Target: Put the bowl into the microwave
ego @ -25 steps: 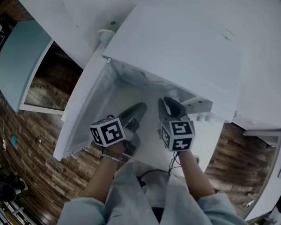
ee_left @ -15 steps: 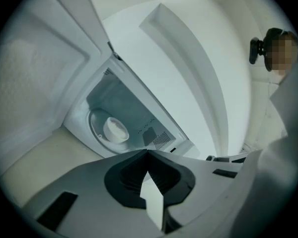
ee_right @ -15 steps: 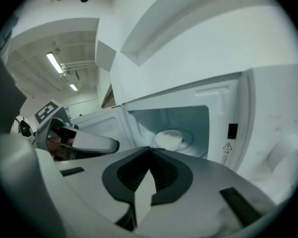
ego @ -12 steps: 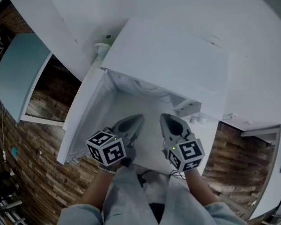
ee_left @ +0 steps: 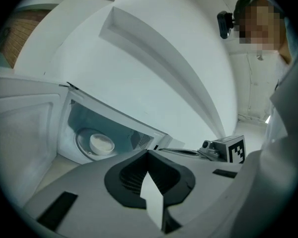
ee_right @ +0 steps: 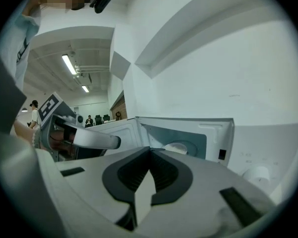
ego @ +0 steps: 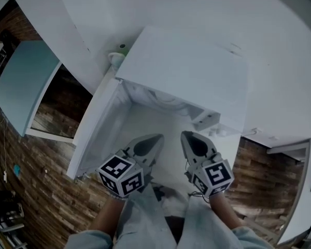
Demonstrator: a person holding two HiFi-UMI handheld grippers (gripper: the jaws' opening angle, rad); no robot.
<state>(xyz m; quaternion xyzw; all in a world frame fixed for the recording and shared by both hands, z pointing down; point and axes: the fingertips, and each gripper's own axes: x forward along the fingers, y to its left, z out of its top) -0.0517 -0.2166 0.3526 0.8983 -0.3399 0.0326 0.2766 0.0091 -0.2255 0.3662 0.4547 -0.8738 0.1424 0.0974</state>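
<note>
Out to the left of the left gripper [ego: 158, 138] the microwave door [ego: 93, 134] stands swung wide open, and we can see its pale inner face in the left gripper view. The left gripper itself sits just in front of the open microwave [ego: 186, 71]. Its jaws are pressed together with nothing between them, only the dark ribbed pads meeting at the tip.

Ahead of that gripper and a little to its left we look straight into the cavity. The white bowl [ee_left: 102, 143] is inside, sitting on the round turntable [ee_left: 82, 142], well apart from the closed tips.

Moving across, the right gripper [ego: 185, 135] is just beside the left one and points the same way at the opening. Its jaws are also fully together and empty. From the right gripper view we catch the bowl [ee_right: 176, 148] again, straight ahead inside the microwave, beyond the tip. The marker cube [ego: 213, 176] rides at the back of this gripper, nearest us.
</note>
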